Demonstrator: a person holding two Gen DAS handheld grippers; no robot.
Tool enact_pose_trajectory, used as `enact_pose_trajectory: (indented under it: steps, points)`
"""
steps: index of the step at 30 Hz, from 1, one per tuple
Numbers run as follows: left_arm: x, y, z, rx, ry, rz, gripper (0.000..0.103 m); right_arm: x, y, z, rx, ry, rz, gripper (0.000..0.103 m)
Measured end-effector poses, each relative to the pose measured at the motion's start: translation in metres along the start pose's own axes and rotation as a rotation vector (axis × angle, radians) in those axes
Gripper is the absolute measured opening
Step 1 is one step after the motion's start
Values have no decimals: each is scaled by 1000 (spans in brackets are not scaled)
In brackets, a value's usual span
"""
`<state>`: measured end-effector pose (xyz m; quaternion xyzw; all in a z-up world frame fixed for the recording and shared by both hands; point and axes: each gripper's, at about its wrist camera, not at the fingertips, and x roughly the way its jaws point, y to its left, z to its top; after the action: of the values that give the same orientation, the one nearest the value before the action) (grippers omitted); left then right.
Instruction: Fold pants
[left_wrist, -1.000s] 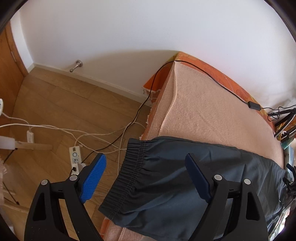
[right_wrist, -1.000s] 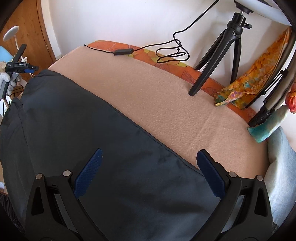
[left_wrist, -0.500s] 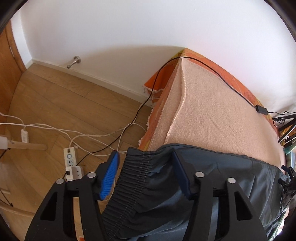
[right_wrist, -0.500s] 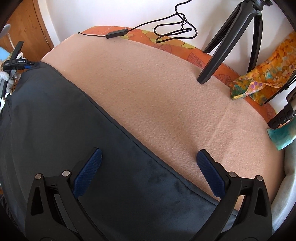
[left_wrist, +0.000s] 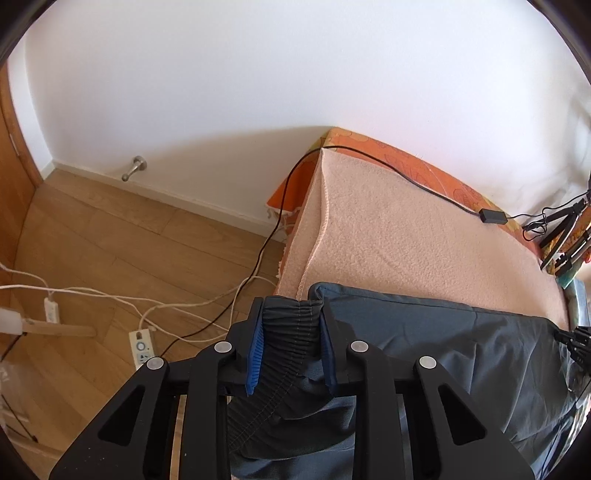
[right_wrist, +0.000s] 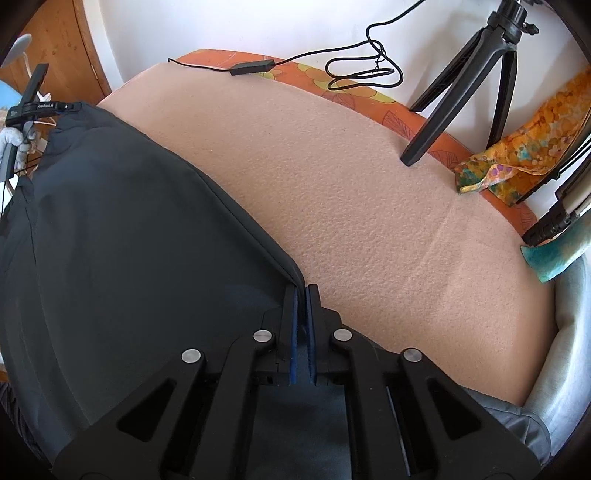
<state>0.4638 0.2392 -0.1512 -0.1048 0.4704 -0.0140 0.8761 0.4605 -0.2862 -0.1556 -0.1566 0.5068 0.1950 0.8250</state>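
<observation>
My left tool (left_wrist: 290, 334) has just closed on the pants' (left_wrist: 424, 332) bunched waistband; my right tool (right_wrist: 302, 295) clamps the thin, slippery edge. Light, floppy cloth.

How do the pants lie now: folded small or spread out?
Spread out: the pants lie flat across the blanket, one long edge running straight.

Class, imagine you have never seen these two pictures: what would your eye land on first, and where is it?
First, the dark pants spread over the peach blanket. The left gripper pinches their gathered waistband at the bed's edge; the right gripper is shut on their long side edge. A black tripod stands by the wall.
</observation>
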Motion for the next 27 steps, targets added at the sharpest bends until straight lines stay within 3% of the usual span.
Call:
enact_pose_trajectory:
  steps: [8,15,22,27]
  points:
    - [-47,3,-2,24,-90,-17,24,-74,18,-8,-5,-126,-50,3]
    - [-97,1,-29,34,-163,-73,24,-159,45,-37,7,-240,-57,3]
    - [-140,2,-85,40,-237,-123,24,-223,82,-93,-4,-291,-48,3]
    - [-158,10,-142,6,-263,-170,24,-240,115,-148,-2,-269,-39,3]
